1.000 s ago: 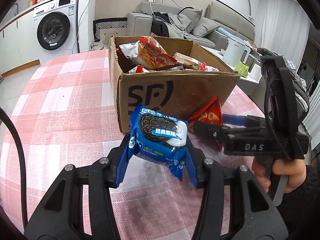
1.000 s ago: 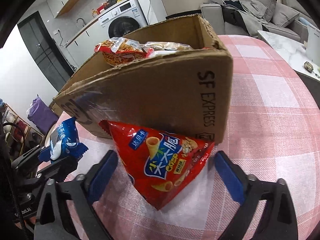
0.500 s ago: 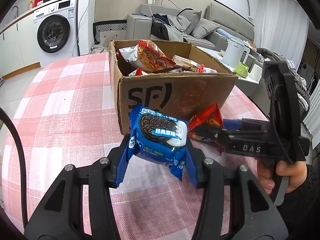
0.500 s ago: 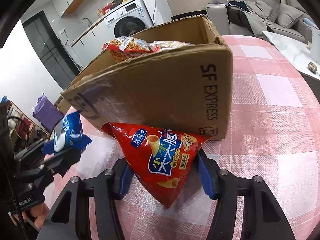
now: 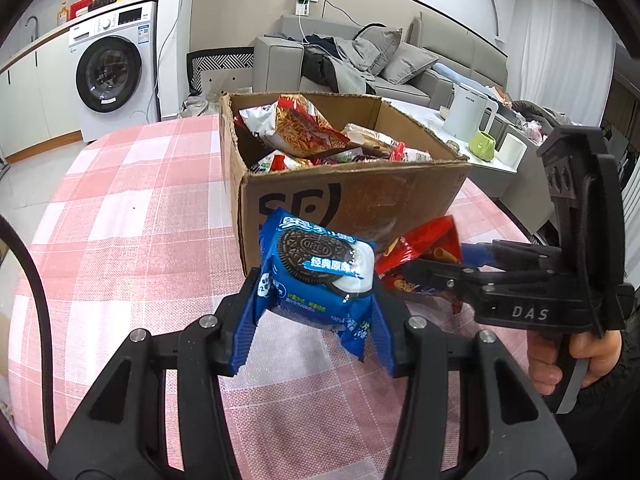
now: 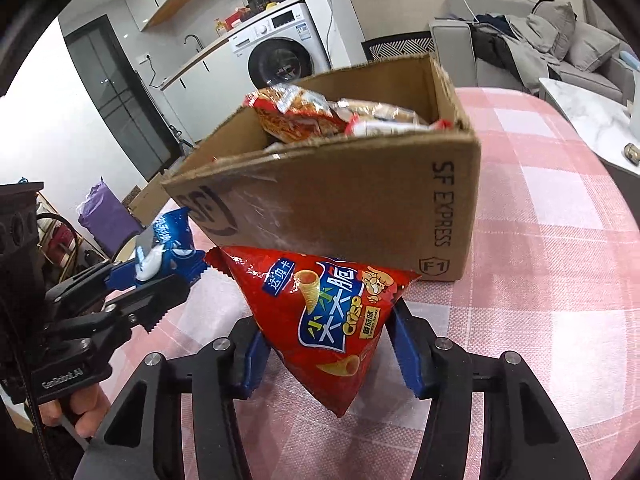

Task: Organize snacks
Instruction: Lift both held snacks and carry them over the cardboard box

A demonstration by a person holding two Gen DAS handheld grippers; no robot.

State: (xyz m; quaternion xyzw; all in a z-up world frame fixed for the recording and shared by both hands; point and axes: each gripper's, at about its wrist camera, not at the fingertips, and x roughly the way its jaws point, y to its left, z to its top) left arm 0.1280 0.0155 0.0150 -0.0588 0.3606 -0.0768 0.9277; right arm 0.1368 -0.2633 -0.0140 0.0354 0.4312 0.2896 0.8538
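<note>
Both grippers are loaded: left gripper [image 5: 316,312] is clamped on the Oreo pack [image 5: 316,280], right gripper [image 6: 330,356] pinches the red crisp bag [image 6: 332,312] (point down). The cardboard box [image 5: 352,196] sits straight ahead and above both, rim higher than the snacks. Versus a second ago, the right one's closed and lifted the bag.

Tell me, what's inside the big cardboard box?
The cardboard box holds a pile of snacks: a red noodle-snack bag on top, other crinkly packets beside it. Whatever lies underneath is covered by those bags and the box walls.
</note>
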